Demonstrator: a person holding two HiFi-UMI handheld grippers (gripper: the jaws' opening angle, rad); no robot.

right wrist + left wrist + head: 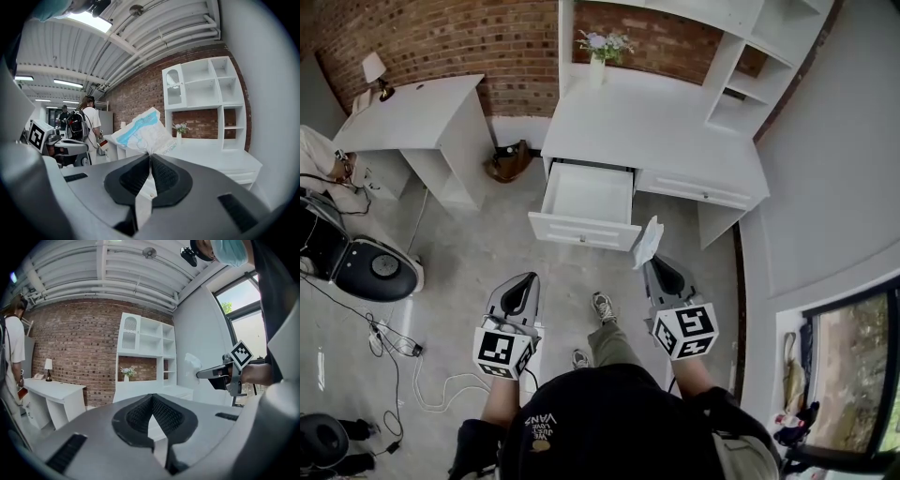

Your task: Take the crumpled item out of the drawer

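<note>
1. The right gripper (650, 259) is clenched on a crumpled item (647, 241), a white wrapper with blue print. It holds the wrapper in the air, out of the drawer (581, 230) and just off the right corner of the drawer front in the head view.

2. In the right gripper view, the jaws of the right gripper (150, 157) are pressed together on the wrapper's lower edge. The crumpled item (143, 133) fans up and to the left above the tips.

3. The left gripper (525, 283) hangs to the left, well apart from the wrapper, over the grey floor (478, 253). In its own view the left gripper (152, 397) has its jaw tips closed on each other, with nothing between them.

4. The left gripper view also shows the right gripper (199, 374) from the side, with the crumpled item (191, 362) at its tip and the marker cube (241, 355) behind.

5. The drawer stands pulled out from a white desk (656, 131). A vase of flowers (602, 47) sits at the back of the desk against the brick wall (441, 37), and a white shelf unit (750, 66) stands at the right.

6. A second white table (412, 117) with a lamp (375, 70) stands at the left. A brown bag (508, 161) lies on the floor between the table and the desk.

7. A person in a white top (11, 348) stands at the far left of the left gripper view.
</note>
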